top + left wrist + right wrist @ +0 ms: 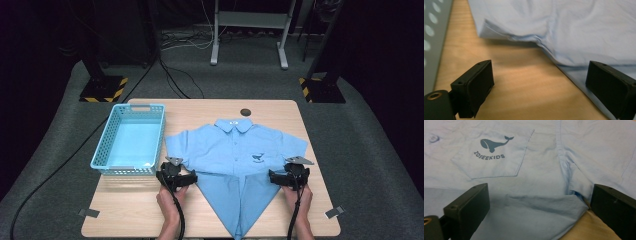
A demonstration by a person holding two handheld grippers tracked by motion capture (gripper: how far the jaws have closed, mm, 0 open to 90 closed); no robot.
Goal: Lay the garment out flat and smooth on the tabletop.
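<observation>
A light blue short-sleeved shirt (235, 150) lies front up on the wooden table (125, 210), collar at the far side. Its lower sides are folded inward, so the bottom tapers to a point near the front edge. The chest pocket (492, 152) bears a dark whale print with lettering. My left gripper (176, 176) stands open at the shirt's left folded edge (564, 62), one jaw over bare wood, the other over cloth. My right gripper (289, 176) is open at the right side, its jaws standing either side of a cloth fold (544, 207) below the sleeve.
A light blue perforated plastic basket (129, 140) sits empty at the table's left, close to the left sleeve. A small dark round disc (245, 112) is set in the tabletop behind the collar. Grey tape tabs (89, 213) mark the front corners. Stands and cables lie on the floor beyond.
</observation>
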